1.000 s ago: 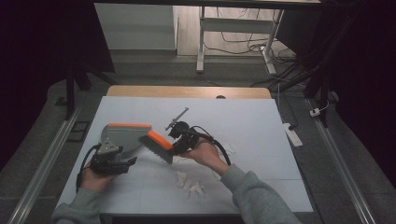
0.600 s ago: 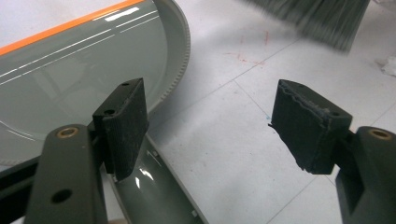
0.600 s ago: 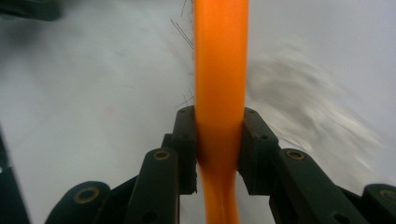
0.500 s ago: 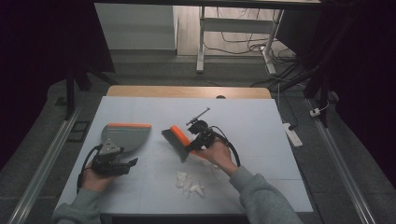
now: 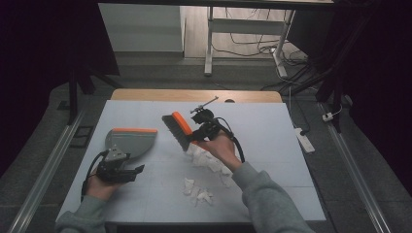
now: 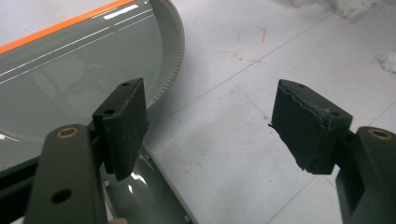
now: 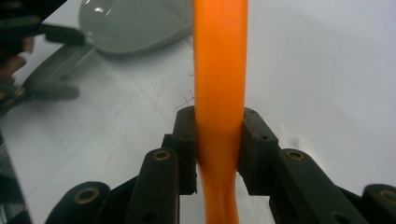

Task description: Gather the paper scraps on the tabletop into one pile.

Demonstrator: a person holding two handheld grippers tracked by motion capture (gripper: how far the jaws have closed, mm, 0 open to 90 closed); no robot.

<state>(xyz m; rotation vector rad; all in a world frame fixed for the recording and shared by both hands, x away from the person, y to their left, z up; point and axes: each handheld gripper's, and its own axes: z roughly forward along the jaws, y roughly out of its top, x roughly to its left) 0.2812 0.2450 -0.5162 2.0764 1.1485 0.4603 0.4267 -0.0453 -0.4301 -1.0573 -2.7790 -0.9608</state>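
Where the high view looks down on it, the table [image 5: 272, 145] carries a pale grey-white surface marked with a faint grid, and a strip of bare wood shows along its far edge. A grey dustpan [image 5: 130, 141] with an orange lip lies near the left edge, and the left gripper [image 5: 127, 171] sits just behind the pan's handle, toward the near-left corner. The right gripper [image 5: 198, 137] is at mid-surface, holding an orange-backed brush [image 5: 176, 129] whose dark bristles point down and toward the left edge. White paper scraps [image 5: 208, 161] lie directly beside the brush, and a smaller pile [image 5: 197, 190] lies closer to the near edge. Beyond the table the room is dark: a grey floor, a white desk frame [image 5: 210, 43], loose cables [image 5: 265, 48] and a power strip [image 5: 303, 140] at the right. In the left gripper view, the jaws stand wide apart and released; one pad [image 6: 122, 125] overlaps the dustpan [image 6: 84, 79] rim, the other sits over bare surface with faint red marks [image 6: 245, 46]. In the right gripper view, the right gripper [image 7: 219, 149] is clenched on the orange brush handle [image 7: 220, 70], with the dustpan [image 7: 135, 23] ahead toward the upper left.
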